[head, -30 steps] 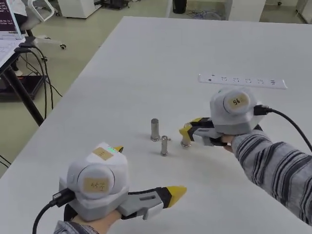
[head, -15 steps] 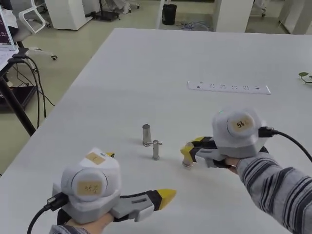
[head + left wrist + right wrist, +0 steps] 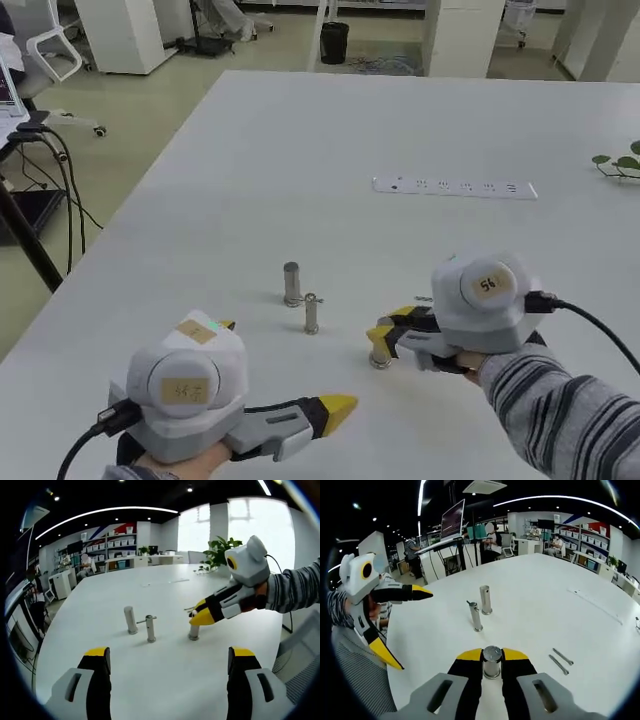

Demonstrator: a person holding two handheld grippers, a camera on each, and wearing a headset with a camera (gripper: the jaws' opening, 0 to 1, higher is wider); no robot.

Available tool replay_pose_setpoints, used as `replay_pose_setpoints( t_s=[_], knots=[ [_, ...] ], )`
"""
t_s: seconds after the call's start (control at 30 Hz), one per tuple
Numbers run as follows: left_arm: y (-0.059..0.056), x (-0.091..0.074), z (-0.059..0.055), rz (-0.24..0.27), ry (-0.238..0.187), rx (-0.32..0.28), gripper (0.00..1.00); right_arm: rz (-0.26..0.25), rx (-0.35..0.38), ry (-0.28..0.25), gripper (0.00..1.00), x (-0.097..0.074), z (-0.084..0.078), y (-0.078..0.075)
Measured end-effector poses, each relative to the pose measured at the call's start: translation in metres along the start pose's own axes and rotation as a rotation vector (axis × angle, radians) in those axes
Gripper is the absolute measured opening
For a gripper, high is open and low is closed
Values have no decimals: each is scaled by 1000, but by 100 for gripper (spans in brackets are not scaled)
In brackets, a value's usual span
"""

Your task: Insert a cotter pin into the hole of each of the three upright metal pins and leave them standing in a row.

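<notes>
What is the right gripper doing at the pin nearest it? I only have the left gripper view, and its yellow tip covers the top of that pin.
Observer: In the right gripper view, the right gripper is shut on that metal pin. Its two jaws clamp the pin just under the top, and the pin stands upright between them.
Operator: Are there any spare cotter pins near it?
Observer: Yes. The right gripper view shows two loose cotter pins lying flat on the table, just to the right of the jaws in that view.
</notes>
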State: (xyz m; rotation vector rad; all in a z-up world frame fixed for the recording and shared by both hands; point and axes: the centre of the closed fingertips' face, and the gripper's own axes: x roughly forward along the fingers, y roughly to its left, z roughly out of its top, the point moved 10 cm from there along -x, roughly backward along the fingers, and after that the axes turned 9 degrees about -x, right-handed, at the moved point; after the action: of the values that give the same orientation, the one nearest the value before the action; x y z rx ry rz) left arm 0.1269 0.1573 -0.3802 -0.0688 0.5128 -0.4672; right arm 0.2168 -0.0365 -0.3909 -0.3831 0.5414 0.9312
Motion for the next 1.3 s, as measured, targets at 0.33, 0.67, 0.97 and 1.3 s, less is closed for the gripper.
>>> replay_pose_setpoints(
  t_s=[0.33,0.67,0.97,1.3],
  knots=[
    [0,1,1,0,-7,7,97,-30,-50,19,9,-3,-1,8],
    [-3,1,2,-6,-11,34,97,-36,-36,55,12,-2,-7,11],
    [-5,2,3,-15,-19,44,97,-25,-49,48,19,-22,-16,6],
    [-7,3,4,-24,-21,39,97,-31,-106,118,19,-45,-23,-36]
  ],
)
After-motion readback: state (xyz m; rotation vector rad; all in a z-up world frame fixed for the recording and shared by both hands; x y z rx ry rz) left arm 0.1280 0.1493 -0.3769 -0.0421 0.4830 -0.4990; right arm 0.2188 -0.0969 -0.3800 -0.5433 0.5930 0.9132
